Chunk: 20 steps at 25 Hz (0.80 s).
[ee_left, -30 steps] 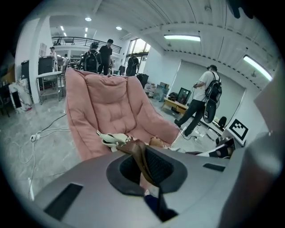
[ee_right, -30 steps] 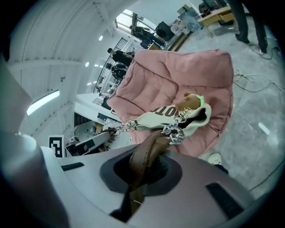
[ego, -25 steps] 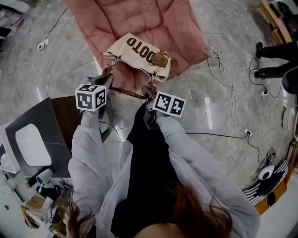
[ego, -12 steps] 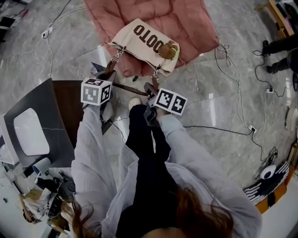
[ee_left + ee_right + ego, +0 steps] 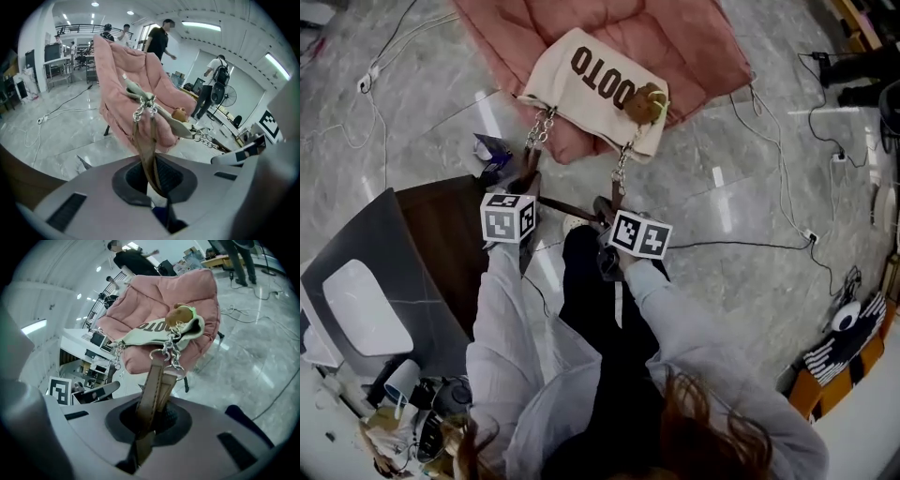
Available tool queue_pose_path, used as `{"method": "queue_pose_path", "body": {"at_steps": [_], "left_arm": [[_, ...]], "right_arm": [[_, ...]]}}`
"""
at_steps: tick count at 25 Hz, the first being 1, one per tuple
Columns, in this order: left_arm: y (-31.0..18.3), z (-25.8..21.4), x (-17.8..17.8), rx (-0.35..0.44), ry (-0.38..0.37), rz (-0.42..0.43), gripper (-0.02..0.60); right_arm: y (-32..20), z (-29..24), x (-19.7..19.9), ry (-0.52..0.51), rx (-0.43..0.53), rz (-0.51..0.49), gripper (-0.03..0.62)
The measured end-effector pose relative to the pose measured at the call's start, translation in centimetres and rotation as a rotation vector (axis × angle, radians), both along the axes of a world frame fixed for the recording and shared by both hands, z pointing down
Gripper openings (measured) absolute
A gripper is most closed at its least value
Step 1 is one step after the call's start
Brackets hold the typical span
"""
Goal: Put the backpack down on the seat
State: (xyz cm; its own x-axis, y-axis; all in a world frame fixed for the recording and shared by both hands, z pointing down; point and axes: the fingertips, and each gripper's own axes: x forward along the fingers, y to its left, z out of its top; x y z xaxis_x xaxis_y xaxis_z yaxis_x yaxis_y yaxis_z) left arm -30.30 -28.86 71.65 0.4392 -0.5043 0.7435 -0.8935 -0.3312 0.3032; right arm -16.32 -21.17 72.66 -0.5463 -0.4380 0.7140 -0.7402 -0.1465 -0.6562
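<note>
A cream backpack (image 5: 592, 86) with dark lettering and a small brown plush charm (image 5: 643, 101) hangs over the front edge of a pink cushioned seat (image 5: 675, 42). Chains join the bag to its brown leather straps. My left gripper (image 5: 528, 178) is shut on the left strap (image 5: 149, 154). My right gripper (image 5: 609, 208) is shut on the right strap (image 5: 153, 394). The right gripper view shows the backpack (image 5: 154, 331) lying against the pink seat (image 5: 154, 296), and the left gripper view shows the seat (image 5: 136, 89) behind the chain.
A dark wooden table (image 5: 450, 234) with a grey sheet and white tray (image 5: 366, 305) stands at my left. Cables (image 5: 778, 197) trail across the marble floor. Several people (image 5: 159, 40) stand in the room beyond the seat. A striped object (image 5: 844, 356) lies at right.
The backpack has moved farther up and onto the pink seat. Both grippers have followed, keeping hold of the straps, which now hang more stretched toward the bag.
</note>
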Motion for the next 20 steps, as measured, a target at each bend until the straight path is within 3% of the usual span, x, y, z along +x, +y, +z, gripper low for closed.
{"method": "queue_pose_path", "body": {"at_steps": [4,10,13,14,15,17,19,20], "left_arm": [[-0.8,3.1,0.0,0.04,0.081,-0.095,0.015],[-1.3,5.1,0.6,0.112,0.124,-0.082,0.017],[-1.4,5.3,0.6,0.106,0.168,-0.096,0.017],[-1.1,5.6,0.6,0.088,0.178,-0.095,0.022],[-0.6,6.0,0.6,0.06,0.185,-0.096,0.069],[0.5,7.2,0.3,-0.021,0.198,-0.115,0.371],[1.6,8.0,-0.1,-0.068,0.201,-0.146,0.373],[2.0,8.2,-0.2,-0.073,0.198,-0.158,0.377]], "right_arm": [[0.8,3.7,-0.7,0.046,-0.029,-0.015,0.009],[1.0,7.3,-0.9,0.091,-0.027,-0.057,0.009],[-0.2,7.2,-1.1,0.09,0.009,-0.07,0.026],[-0.3,7.0,-1.3,0.085,0.018,-0.075,0.061],[-0.3,6.9,-1.5,0.077,0.023,-0.078,0.115],[-0.2,6.8,-1.9,0.057,0.025,-0.083,0.301],[0.0,6.8,-2.0,0.046,0.02,-0.079,0.463],[0.2,6.8,-1.9,0.04,0.019,-0.073,0.498]]}}
